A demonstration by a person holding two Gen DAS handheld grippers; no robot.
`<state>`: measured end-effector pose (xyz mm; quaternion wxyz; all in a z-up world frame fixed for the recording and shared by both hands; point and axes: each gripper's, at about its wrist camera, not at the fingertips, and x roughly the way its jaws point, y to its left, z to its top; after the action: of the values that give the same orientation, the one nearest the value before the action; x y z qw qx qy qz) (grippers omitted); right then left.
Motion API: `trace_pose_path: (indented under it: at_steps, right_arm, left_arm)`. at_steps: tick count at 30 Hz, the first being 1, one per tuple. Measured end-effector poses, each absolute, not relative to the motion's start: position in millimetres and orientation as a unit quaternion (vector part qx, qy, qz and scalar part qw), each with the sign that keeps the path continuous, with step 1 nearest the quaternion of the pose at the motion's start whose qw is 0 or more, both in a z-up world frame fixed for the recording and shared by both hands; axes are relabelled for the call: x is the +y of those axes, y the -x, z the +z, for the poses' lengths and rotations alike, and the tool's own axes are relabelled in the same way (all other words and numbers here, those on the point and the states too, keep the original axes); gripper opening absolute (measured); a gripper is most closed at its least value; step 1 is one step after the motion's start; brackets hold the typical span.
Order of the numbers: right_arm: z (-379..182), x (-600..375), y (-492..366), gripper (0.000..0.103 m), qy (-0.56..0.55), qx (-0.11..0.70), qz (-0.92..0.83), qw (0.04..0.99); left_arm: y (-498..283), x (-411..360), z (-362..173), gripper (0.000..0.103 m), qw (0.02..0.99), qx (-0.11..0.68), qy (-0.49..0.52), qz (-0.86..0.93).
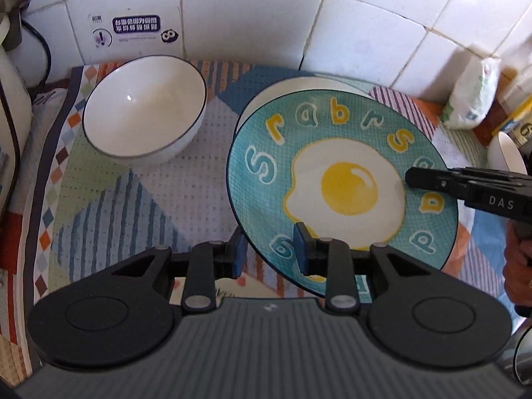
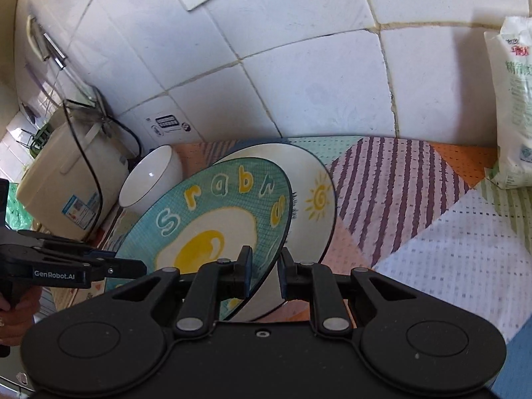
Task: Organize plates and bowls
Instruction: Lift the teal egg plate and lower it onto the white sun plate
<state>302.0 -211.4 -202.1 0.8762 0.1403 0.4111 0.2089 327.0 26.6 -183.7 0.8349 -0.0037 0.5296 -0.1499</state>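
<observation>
Teal plate (image 1: 342,179) lettered "Srabrs"

My teal grid-patterned plate (image 1: 332,179) bears a yellow-yolked fried egg; white bowl (image 1: 143,109) has a dark rim; mat (image 1: 133,193) shows multicoloured stripes.

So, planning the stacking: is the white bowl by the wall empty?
Empty: the white bowl shows only bare glazed inside with one glint.
</observation>
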Motion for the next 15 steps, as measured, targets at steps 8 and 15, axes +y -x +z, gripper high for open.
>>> trace_pose_path:
  at_steps: [8,15]
  right_arm:
    - [-203.9,-211.5,-315.8,0.021,-0.116,0.42,0.206,0.876]
    - [-204.4,-209.6,-324.4,0.021,-0.101,0.427,0.196,0.877]
  left_arm:
    - [-344.8,22.8,-189.6,0.028,0.824,0.549,0.01,-0.14]
    - [-347.2,21.9,-196.0,0.028,0.818,0.557,0.033,-0.136]
